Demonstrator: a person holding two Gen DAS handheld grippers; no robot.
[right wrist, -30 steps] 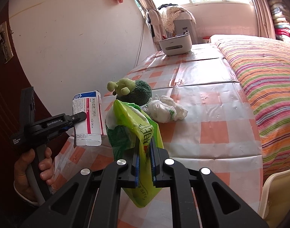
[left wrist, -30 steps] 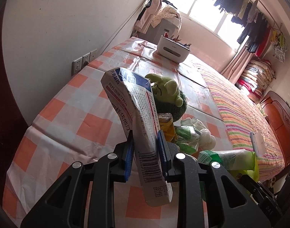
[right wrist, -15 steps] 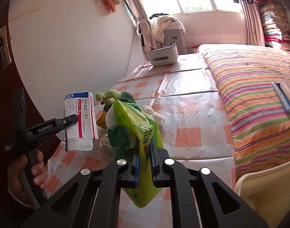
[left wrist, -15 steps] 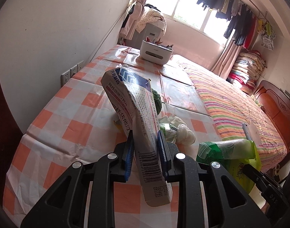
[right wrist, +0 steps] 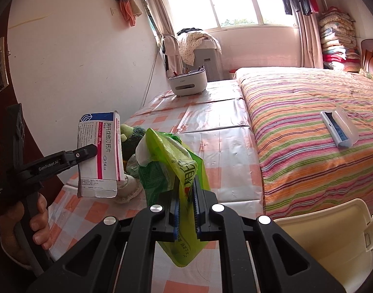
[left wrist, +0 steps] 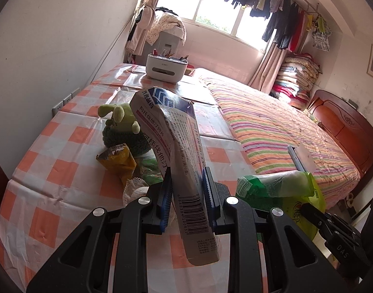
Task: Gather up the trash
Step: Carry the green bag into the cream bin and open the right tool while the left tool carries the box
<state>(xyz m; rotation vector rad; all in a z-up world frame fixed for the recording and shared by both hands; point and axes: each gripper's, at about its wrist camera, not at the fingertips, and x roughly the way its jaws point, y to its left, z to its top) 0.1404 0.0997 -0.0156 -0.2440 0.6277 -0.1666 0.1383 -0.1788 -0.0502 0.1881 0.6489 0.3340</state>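
While both tools are loaded, the scene reads outward like this:
Left gripper (left wrist: 186, 195): clamped on a crushed medicine box (left wrist: 179, 151), blue pads pressing its two broad faces; the box's long axis runs along the fingers, barcode end hanging below them toward the camera, blue-printed end rising ahead
Right gripper (right wrist: 186, 207): closed flat on a green plastic bag (right wrist: 176, 171); the bag's crumpled top stands above the pads and a tail droops under them
Person's hand (right wrist: 27, 222): wrapped round the left tool's handle, seen at the lower left of the right wrist view
Pieces left on the table: a yellow wrapper (left wrist: 118, 158) and a pale crumpled scrap (left wrist: 135, 190) lie on the checked tablecloth (left wrist: 52, 171), just ahead of the left tool, beside a green plush toy (left wrist: 122, 124)
Bin (right wrist: 333, 241): a cream container whose rim shows at the lower right of the right wrist view, off the table's near corner, beside the striped bed (right wrist: 308, 122)
Deciding relation: the bin lies to the right of and below both held items; the right gripper is the nearer one, so its bag probably drops first, while the box must cross past it
Risk: judged small; the limp bag could snag on the pads
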